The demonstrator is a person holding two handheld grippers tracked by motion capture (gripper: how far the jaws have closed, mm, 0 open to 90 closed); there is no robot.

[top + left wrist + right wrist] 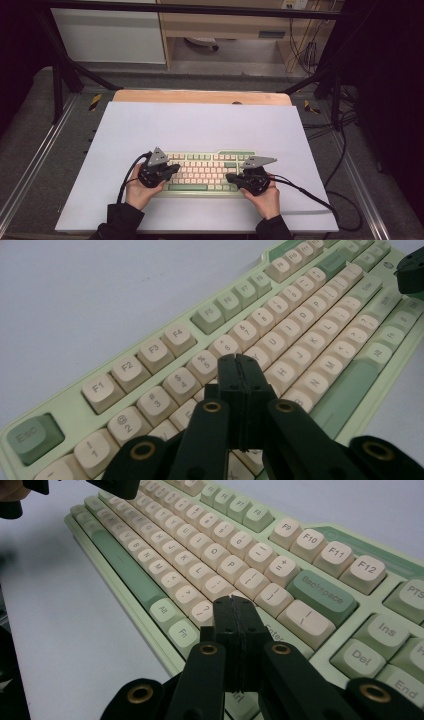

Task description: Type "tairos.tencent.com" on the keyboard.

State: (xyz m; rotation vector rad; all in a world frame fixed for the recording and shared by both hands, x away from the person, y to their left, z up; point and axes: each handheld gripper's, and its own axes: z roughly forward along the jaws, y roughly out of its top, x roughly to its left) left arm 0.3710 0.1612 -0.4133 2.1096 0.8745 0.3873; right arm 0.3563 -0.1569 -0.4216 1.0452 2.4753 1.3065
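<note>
— Keyboard position? 
— Near edge of the white surface, long axis running left to right, directly under both grippers. 
— Fingers? 
— Left gripper pressed together over the left-hand keys; right gripper pressed together above the Enter side. Each hand is nearer its own half. No containers.

High view looks down; both gripper views closely share the keyboard.
</note>
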